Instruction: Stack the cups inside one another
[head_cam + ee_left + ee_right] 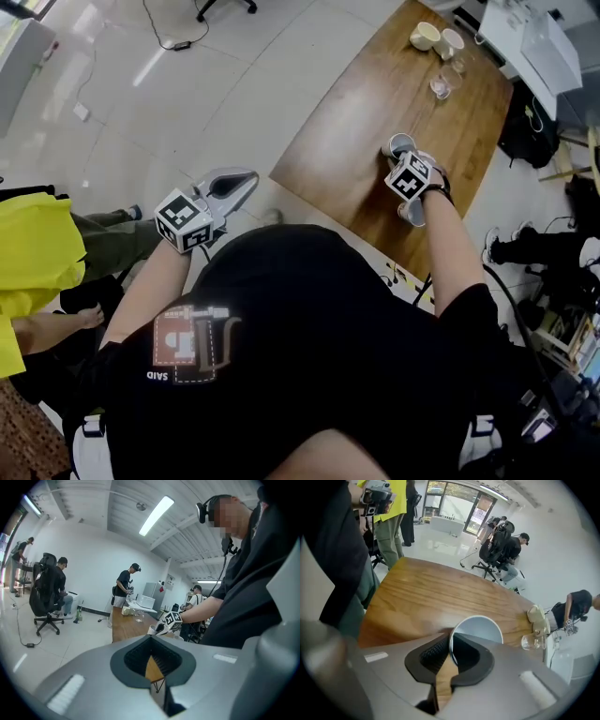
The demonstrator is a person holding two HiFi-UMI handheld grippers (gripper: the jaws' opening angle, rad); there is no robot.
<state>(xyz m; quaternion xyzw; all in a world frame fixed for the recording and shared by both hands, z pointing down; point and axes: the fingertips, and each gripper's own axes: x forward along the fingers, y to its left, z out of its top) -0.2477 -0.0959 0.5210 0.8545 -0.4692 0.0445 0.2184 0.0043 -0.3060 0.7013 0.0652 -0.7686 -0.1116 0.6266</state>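
Observation:
A white cup (401,143) (480,627) stands on the wooden table (375,103) near its near edge. My right gripper (398,156) (451,641) points steeply down at it, and its jaws are shut on the cup's near wall, one pad inside the rim and one outside. A second pale cup (412,214) shows below my right wrist by the table's edge. My left gripper (246,178) (151,644) hangs over the floor left of the table, shut with nothing in it.
Two cream cups (424,36) and clear glasses (441,87) (532,641) stand at the table's far end. A white box (534,37) and a black bag (530,122) lie beyond its right side. A person in yellow (37,262) stands at the left.

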